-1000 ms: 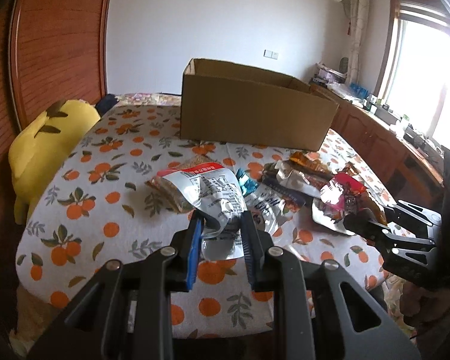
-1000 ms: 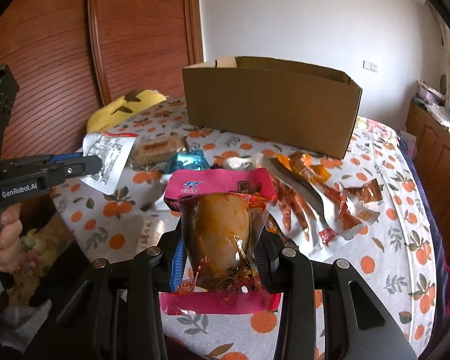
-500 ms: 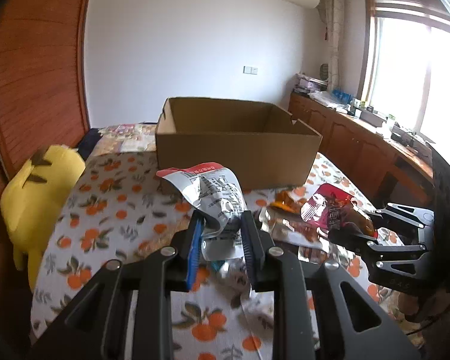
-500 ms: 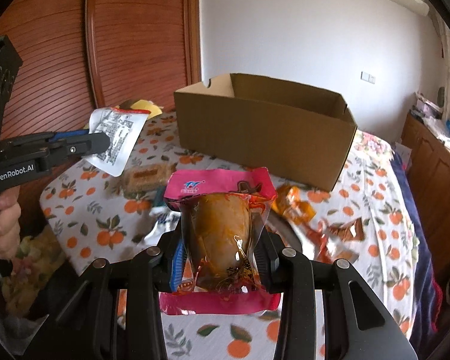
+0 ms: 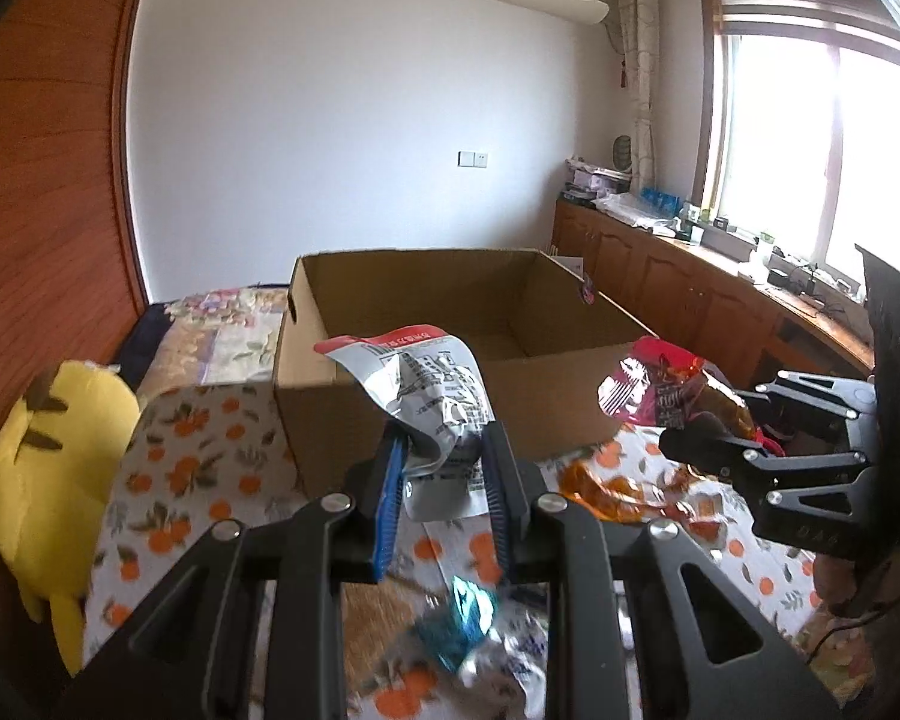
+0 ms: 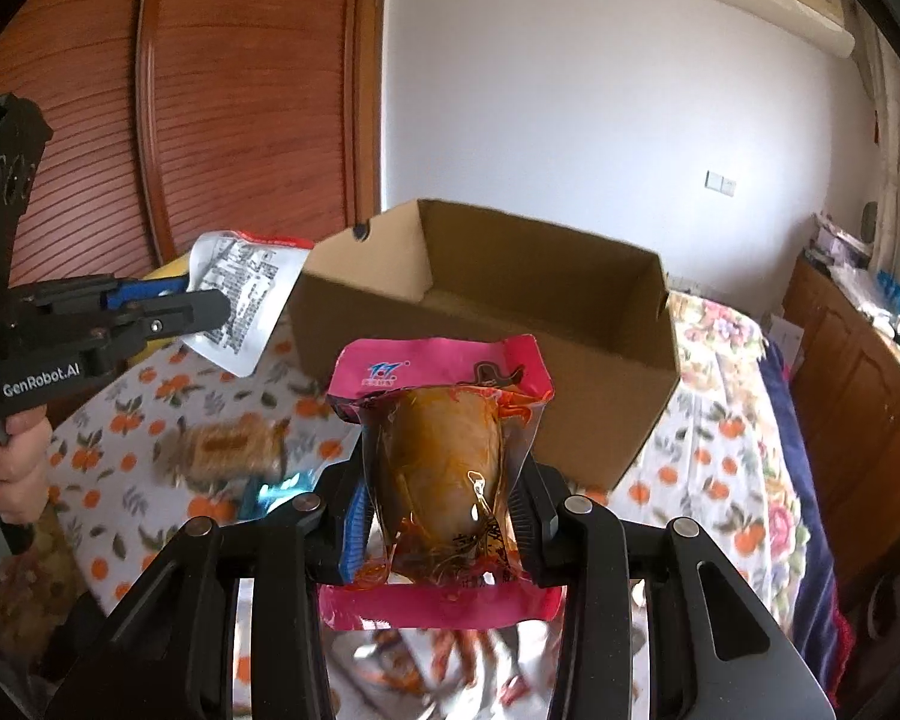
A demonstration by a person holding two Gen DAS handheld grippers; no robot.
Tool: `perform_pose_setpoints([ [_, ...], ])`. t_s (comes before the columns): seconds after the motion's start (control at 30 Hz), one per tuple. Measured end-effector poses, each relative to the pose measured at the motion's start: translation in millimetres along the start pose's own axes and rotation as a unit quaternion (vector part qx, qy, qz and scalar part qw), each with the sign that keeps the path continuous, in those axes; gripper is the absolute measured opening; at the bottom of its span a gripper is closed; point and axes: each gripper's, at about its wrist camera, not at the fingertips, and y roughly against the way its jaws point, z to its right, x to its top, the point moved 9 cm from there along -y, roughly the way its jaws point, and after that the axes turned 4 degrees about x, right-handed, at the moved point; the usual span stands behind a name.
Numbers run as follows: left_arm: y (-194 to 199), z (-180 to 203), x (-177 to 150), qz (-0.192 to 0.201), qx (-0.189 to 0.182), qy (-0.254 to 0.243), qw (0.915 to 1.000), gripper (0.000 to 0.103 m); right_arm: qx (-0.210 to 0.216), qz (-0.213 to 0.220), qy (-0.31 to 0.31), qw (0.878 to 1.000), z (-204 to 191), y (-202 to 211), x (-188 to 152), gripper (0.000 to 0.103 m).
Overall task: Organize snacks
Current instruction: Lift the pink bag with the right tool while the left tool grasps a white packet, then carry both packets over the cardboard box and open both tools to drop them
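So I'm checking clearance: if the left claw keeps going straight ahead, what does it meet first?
Probably the near wall of the cardboard box, just beyond the silver snack packet that the left claw holds; depth is uncertain.

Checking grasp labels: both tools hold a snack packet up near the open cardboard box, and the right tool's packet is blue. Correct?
Not quite. The right tool grips a pink-edged clear packet with something brown inside, not blue; the right wrist view shows it. The left tool does hold a silver printed packet near the open cardboard box.

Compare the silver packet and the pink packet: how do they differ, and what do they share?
The silver packet is opaque, crumpled and covered in print; the pink packet has a clear window showing brown food. The left gripper holds silver, the right gripper pink. Both are held short of the box.
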Motion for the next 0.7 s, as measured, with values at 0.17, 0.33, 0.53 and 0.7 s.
perform_pose_setpoints([
  [0.17,-22,-5,18,0.004,-0.007,-0.006,0.9999,0.023,-0.009,0.002,0.009,1.000,11,-16,24,0.039],
  [0.33,-45,-11,39,0.007,-0.017,-0.006,0.9998,0.023,-0.013,0.001,0.012,1.000,24,-34,47,0.039],
  [0.53,-69,-19,59,0.009,-0.017,-0.012,0.9997,0.023,-0.011,-0.002,-0.003,1.000,42,-62,72,0.039],
  [0.7,-92,-25,63,-0.003,-0.019,-0.007,0.9998,0.023,-0.017,-0.012,-0.004,1.000,53,-88,82,0.039],
])
